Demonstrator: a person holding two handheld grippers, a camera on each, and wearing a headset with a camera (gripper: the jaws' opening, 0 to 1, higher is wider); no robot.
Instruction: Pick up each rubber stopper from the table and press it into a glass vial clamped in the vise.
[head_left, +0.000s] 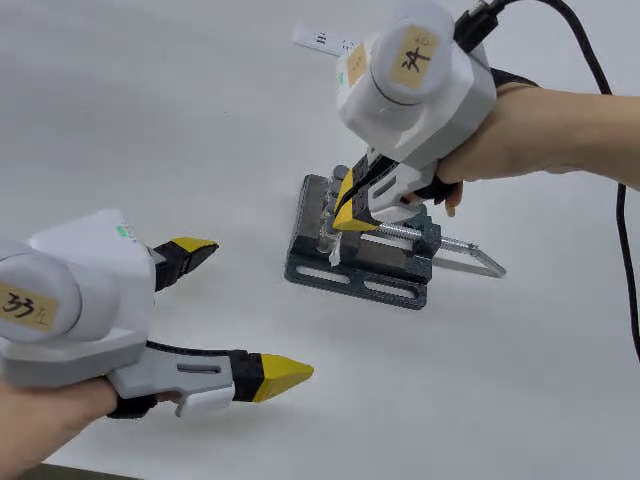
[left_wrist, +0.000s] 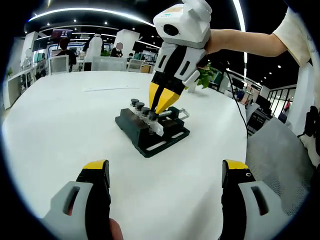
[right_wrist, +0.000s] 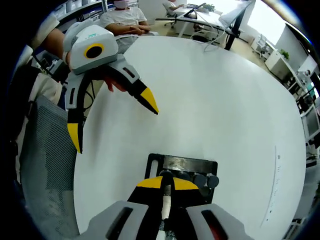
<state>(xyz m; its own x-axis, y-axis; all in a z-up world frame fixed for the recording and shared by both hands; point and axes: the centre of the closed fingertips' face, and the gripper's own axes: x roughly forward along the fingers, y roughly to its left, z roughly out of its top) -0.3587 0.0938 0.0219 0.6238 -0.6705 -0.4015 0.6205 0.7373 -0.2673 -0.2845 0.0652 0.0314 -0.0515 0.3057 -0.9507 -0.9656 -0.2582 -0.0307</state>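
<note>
A dark green vise (head_left: 358, 268) stands on the white table with a row of glass vials (left_wrist: 144, 111) clamped in it, each topped by a dark rubber stopper (right_wrist: 206, 180). My right gripper (head_left: 347, 208) is shut, its yellow tips pointing down onto the nearest vial in the row; the same gripper (left_wrist: 160, 107) touches that vial's top in the left gripper view. Its own jaws (right_wrist: 167, 183) hide whatever lies under them. My left gripper (head_left: 245, 308) hovers open and holding nothing, off to the near left of the vise (left_wrist: 152, 134). Its jaws (left_wrist: 165, 169) stand wide apart.
A thin paper strip (head_left: 322, 41) lies on the table beyond the vise. The vise's screw handle (head_left: 470, 252) sticks out to the right. A black cable (head_left: 612, 110) runs from the right gripper. People and desks stand far behind the table (left_wrist: 60, 125).
</note>
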